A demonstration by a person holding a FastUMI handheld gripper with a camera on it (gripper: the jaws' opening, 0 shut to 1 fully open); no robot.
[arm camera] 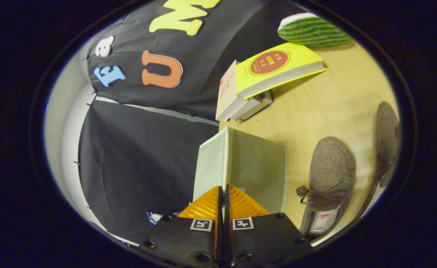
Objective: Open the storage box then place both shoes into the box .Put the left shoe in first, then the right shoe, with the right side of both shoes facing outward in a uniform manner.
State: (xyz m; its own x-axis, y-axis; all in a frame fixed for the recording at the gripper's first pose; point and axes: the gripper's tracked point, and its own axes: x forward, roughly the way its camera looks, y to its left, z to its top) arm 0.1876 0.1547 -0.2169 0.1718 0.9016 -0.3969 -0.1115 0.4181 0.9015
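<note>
the gripper (222, 193) has its two fingers drawn together with only a thin slit between them, and that slit lines up with the near corner edge of the storage box (257, 167); whether the fingers actually pinch a flap or lid edge of the box cannot be told, since their tips cover that spot. the storage box is a pale grey-green, fabric-looking box standing on the light wooden table (337, 100), close to the table edge that meets the dark booth wall, and two of its faces meet in a ridge running straight ahead of the fingers. beside the box, away from the wall, lies a grey felt shoe (330, 167) with a small bow near its opening and a label visible inside, its toe pointing away from the gripper. a second grey shoe (386, 137) lies just beyond the first, further from the box, roughly parallel to it and apart from it. beyond the box, along the same wall-side edge of the table, sits a stack of books (248, 100), with a yellow-covered book (278, 67) resting tilted on top and overhanging the stack. further still, toward the far corner of the table, lies a green striped watermelon-shaped object (311, 31), well apart from the shoes and the box.
</note>
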